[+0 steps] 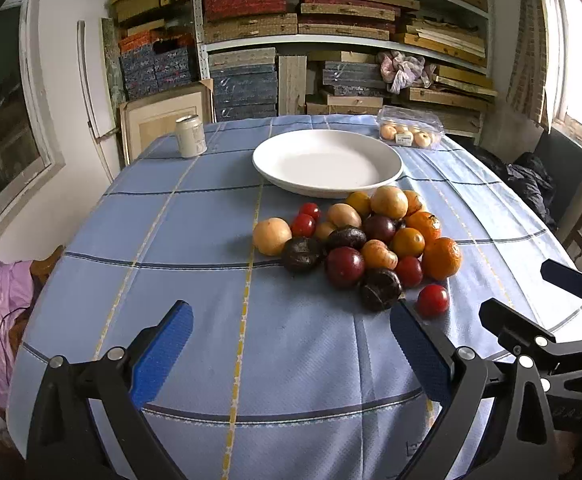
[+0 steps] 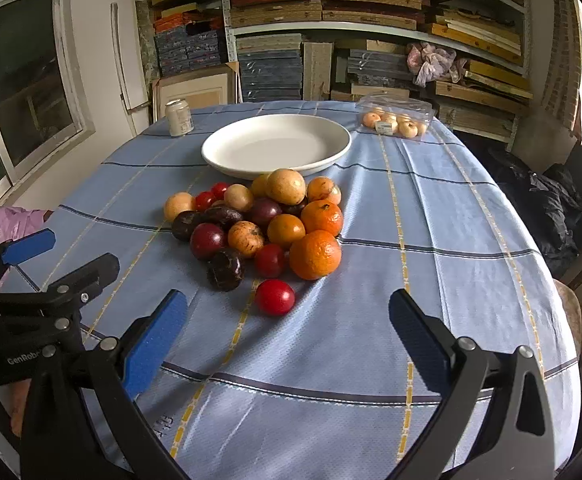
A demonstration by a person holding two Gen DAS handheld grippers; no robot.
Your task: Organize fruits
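Note:
A pile of fruit [image 1: 363, 240] lies on the blue checked tablecloth: oranges [image 1: 441, 258], dark passion fruits [image 1: 302, 254], red tomatoes, yellow-tan round fruits. One red tomato [image 1: 433, 300] lies apart at the near edge of the pile; it also shows in the right wrist view [image 2: 275, 297]. An empty white plate [image 1: 327, 162] stands just behind the pile, also in the right wrist view [image 2: 275, 145]. My left gripper [image 1: 291, 336] is open and empty, short of the pile. My right gripper [image 2: 289, 320] is open and empty, with the lone tomato just ahead of it.
A white drink can [image 1: 190, 136] stands at the far left of the table. A clear plastic box of small fruits [image 1: 409, 128] sits at the far right. Shelves of stacked boxes fill the back wall. A chair with dark clothing [image 2: 551, 208] stands to the right.

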